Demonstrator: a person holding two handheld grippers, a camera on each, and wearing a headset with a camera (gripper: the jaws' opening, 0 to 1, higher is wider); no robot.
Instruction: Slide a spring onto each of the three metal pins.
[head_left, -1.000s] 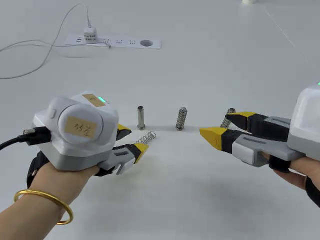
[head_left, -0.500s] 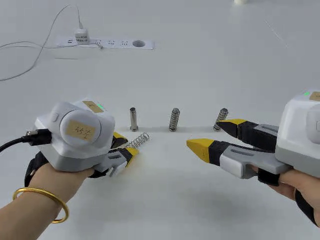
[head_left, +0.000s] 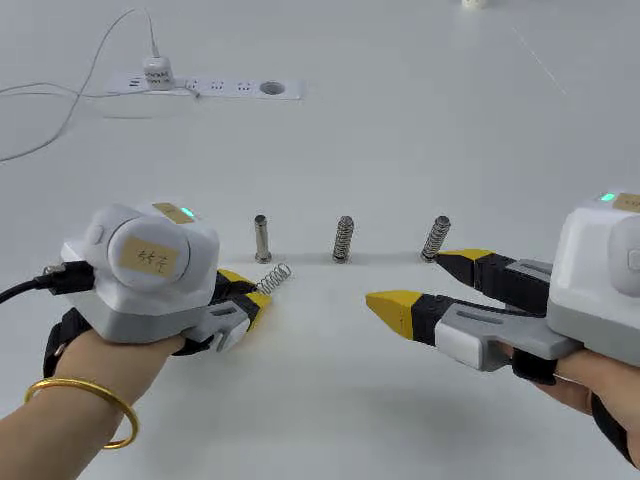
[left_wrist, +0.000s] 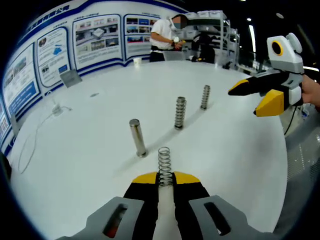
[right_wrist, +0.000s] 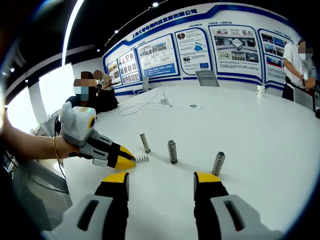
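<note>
white counter (right_wrist: 260, 130) is stretching ahead of right tongs (right_wrist: 162, 177) | blue-trimmed poster wall (right_wrist: 200, 45) is curving beyond | ceiling light (right_wrist: 157, 4) is glowing above

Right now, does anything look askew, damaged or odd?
Nothing stands out. The middle spring and right spring sit on pins, the left pin is bare, and the left gripper holds the third spring.

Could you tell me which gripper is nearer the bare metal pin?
Left. The left gripper, holding a spring, sits just before the bare pin; the right gripper hovers near the rightmost pin.
</note>
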